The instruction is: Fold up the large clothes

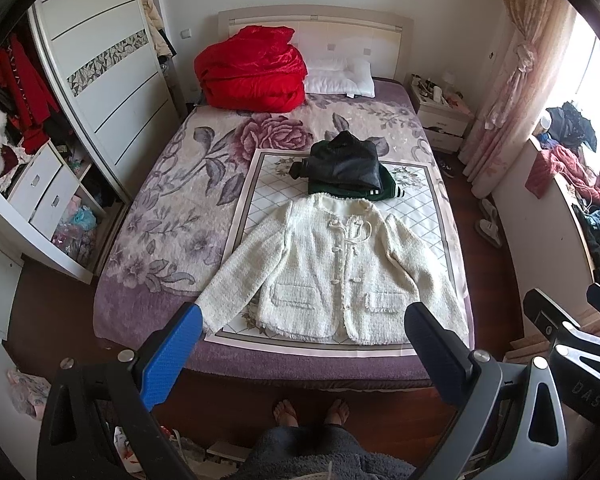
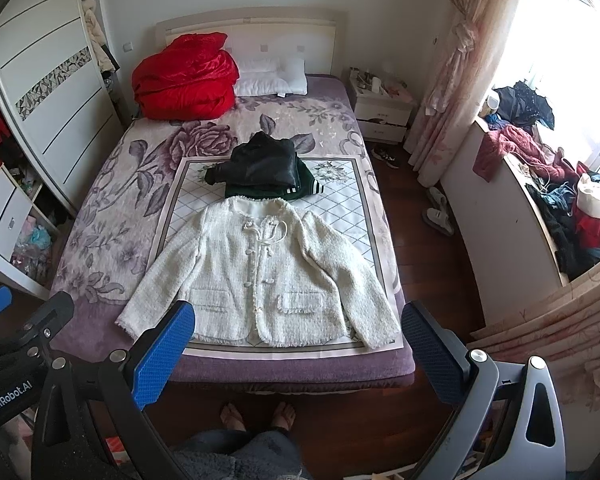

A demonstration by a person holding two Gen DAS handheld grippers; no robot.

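Just above the bed's foot, left gripper (image 1: 306, 314) and right gripper (image 2: 298, 312) gape wide, empty, over the flat white jacket (image 1: 332, 268).

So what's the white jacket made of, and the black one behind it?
The white jacket looks like nubbly woven tweed or bouclé: matte, bumpy texture, frayed fringe along hem and pockets. The black jacket looks like leather or faux leather: smooth with shiny highlights. Which one, I cannot tell.
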